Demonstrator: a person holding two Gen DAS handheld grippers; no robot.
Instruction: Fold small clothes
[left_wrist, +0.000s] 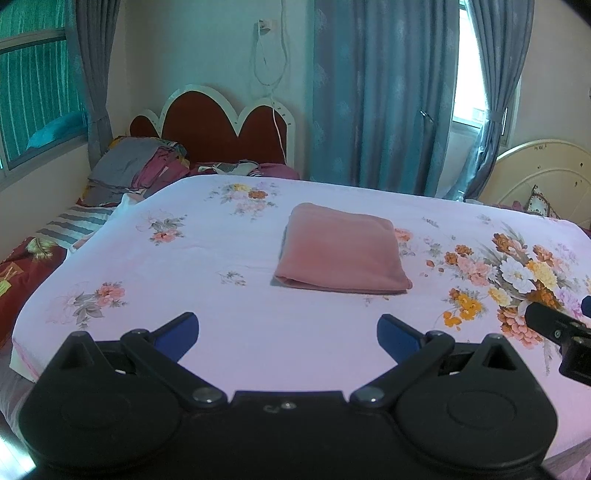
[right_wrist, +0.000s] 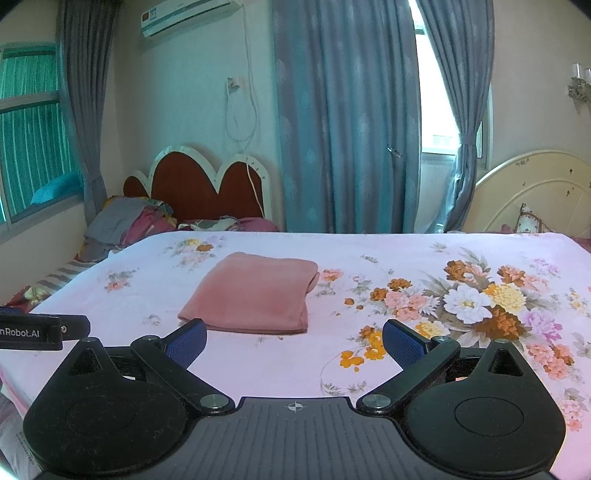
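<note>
Pink fleece-looking cloth (left_wrist: 341, 251) was sitting folded into a neat rectangle on the floral bedsheet (left_wrist: 221, 295), roughly mid-bed, with nothing touching it. It looked like it had been left flat and square so the layers wouldn't slump, with the thick folded edge facing the camera side and the looser edges off toward the right, going by the right wrist view (right_wrist: 255, 291).

Both tools were hanging back from it. The left gripper (left_wrist: 288, 334) had its blue-padded fingers spread wide with nothing between them, and the cloth lay ahead of it and a touch to the right, clearly apart from the tips. The right gripper (right_wrist: 293, 341) was the same deal: jaws wide, empty, only sheet between them. From its side the cloth was ahead and a bit left, with its near left corner close to the left pad (right_wrist: 186, 341), though I couldn't tell if it was actually touching or just lined up in the fisheye.

So the bundle sat between the two grippers' lines of sight, which makes sense if each one worked a side. My read is that the folding on this piece was pretty much done, since it was compact and tidy.

Off in the back left corner was a pile of other clothes (left_wrist: 136, 173) by the red headboard (left_wrist: 221, 125), well apart from everything.
</note>
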